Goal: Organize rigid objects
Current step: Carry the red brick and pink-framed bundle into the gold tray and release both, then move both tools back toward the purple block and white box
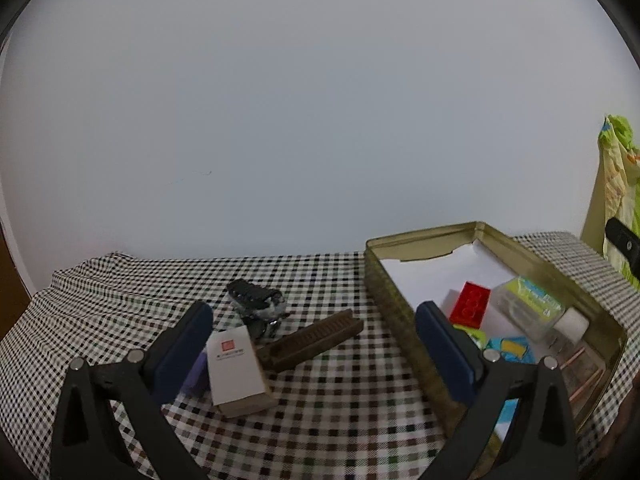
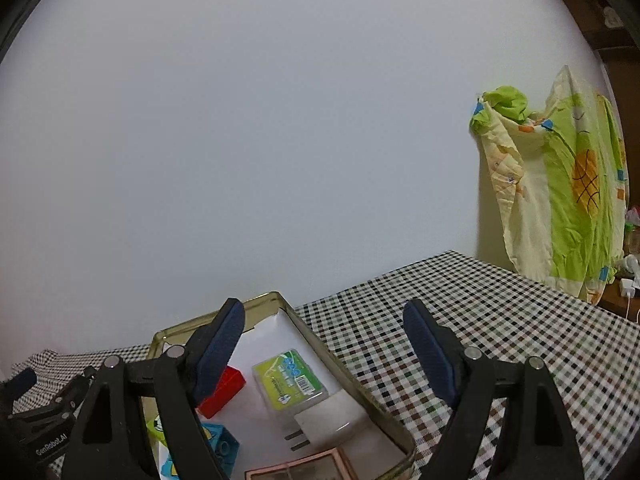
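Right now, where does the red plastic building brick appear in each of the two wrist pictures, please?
Left wrist view: the red plastic building brick is right of centre, inside the gold metal tin, just beyond the right-hand finger.
Right wrist view: the brick is at lower left, in the tin, partly behind the left-hand finger.
Shared landmark: the clear box with the green label, lying right beside the brick.

i see a black-and-white check cloth (image 1: 320, 420) with brown and green flecks, a dull gold tin (image 1: 400, 304) lined in white, a red brick (image 1: 470, 304), a white box (image 1: 236, 368) with a red square, a brown comb (image 1: 312, 338), blue pads (image 2: 218, 346), and a green-and-cream quilt (image 2: 560, 192) with orange.
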Action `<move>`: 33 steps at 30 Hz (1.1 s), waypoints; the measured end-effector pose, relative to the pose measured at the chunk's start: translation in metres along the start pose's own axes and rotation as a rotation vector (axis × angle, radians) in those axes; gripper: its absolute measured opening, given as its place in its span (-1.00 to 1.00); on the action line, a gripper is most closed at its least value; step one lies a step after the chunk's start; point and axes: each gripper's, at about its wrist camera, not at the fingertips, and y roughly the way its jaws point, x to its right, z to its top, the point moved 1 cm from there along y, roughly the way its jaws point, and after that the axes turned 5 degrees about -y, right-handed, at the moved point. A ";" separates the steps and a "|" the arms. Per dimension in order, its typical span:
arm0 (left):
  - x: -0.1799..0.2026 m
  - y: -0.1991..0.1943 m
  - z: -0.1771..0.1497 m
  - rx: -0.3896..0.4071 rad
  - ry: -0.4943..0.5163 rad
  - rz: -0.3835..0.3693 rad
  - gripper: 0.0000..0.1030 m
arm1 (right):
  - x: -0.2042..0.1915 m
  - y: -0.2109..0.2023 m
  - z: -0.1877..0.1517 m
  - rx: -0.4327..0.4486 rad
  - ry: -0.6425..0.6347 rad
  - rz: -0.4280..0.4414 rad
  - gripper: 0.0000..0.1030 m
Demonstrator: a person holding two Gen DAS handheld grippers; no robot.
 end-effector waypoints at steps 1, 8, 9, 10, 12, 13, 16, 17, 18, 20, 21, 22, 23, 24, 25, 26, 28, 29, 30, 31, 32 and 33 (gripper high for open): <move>-0.001 0.000 -0.001 0.003 0.012 0.008 0.99 | -0.004 0.000 -0.001 0.005 -0.011 -0.011 0.68; -0.005 -0.007 -0.002 0.003 0.037 0.000 0.99 | -0.015 -0.008 -0.006 0.000 -0.040 -0.018 0.68; -0.006 -0.008 -0.002 0.003 0.035 -0.001 0.99 | -0.015 -0.010 -0.007 0.006 -0.036 -0.019 0.68; -0.007 -0.008 -0.002 0.003 0.032 -0.002 0.99 | -0.016 -0.011 -0.007 0.010 -0.034 -0.023 0.68; -0.009 -0.009 -0.002 0.001 0.026 -0.009 0.99 | -0.018 -0.015 -0.008 0.015 -0.034 -0.037 0.68; -0.010 -0.009 -0.002 -0.001 0.024 -0.013 0.99 | -0.018 -0.017 -0.008 0.016 -0.033 -0.040 0.68; -0.013 -0.010 -0.002 -0.008 0.017 -0.021 0.99 | -0.022 -0.024 -0.009 0.019 -0.034 -0.046 0.68; -0.014 -0.010 -0.002 -0.010 0.015 -0.021 0.99 | -0.023 -0.026 -0.008 0.022 -0.035 -0.046 0.68; -0.015 -0.010 -0.002 -0.012 0.011 -0.022 0.99 | -0.025 -0.029 -0.008 0.025 -0.036 -0.046 0.68; -0.017 -0.009 -0.002 -0.015 0.006 -0.029 0.99 | -0.029 -0.032 -0.009 0.027 -0.041 -0.043 0.68; -0.018 -0.009 -0.002 -0.017 0.007 -0.032 0.99 | -0.032 -0.034 -0.009 0.027 -0.048 -0.043 0.68; -0.018 -0.009 -0.002 -0.021 0.010 -0.035 0.99 | -0.034 -0.035 -0.008 0.027 -0.053 -0.043 0.68; -0.019 -0.008 -0.003 -0.023 0.012 -0.037 0.99 | -0.037 -0.035 -0.009 0.027 -0.059 -0.041 0.68; -0.019 -0.009 -0.003 -0.026 0.015 -0.037 0.99 | -0.040 -0.036 -0.009 0.027 -0.065 -0.041 0.68; -0.020 -0.009 -0.003 -0.028 0.017 -0.036 0.99 | -0.043 -0.036 -0.009 0.026 -0.066 -0.039 0.68; -0.021 -0.008 -0.003 -0.031 0.018 -0.035 0.99 | -0.045 -0.037 -0.010 0.025 -0.066 -0.034 0.68; -0.023 -0.009 -0.004 -0.036 0.015 -0.037 0.99 | -0.051 -0.040 -0.011 0.023 -0.064 -0.021 0.68; -0.026 -0.010 -0.004 -0.038 0.013 -0.038 0.99 | -0.056 -0.042 -0.012 0.023 -0.067 -0.016 0.68; -0.028 -0.010 -0.004 -0.039 0.010 -0.039 0.99 | -0.060 -0.042 -0.012 0.023 -0.070 -0.014 0.68; -0.030 -0.010 -0.004 -0.040 0.007 -0.040 0.99 | -0.062 -0.042 -0.013 0.023 -0.073 -0.012 0.68; -0.032 -0.008 -0.004 -0.041 0.005 -0.039 0.99 | -0.066 -0.044 -0.014 0.021 -0.078 -0.007 0.68; -0.035 -0.007 -0.004 -0.042 0.003 -0.036 0.99 | -0.070 -0.045 -0.015 0.015 -0.083 -0.003 0.68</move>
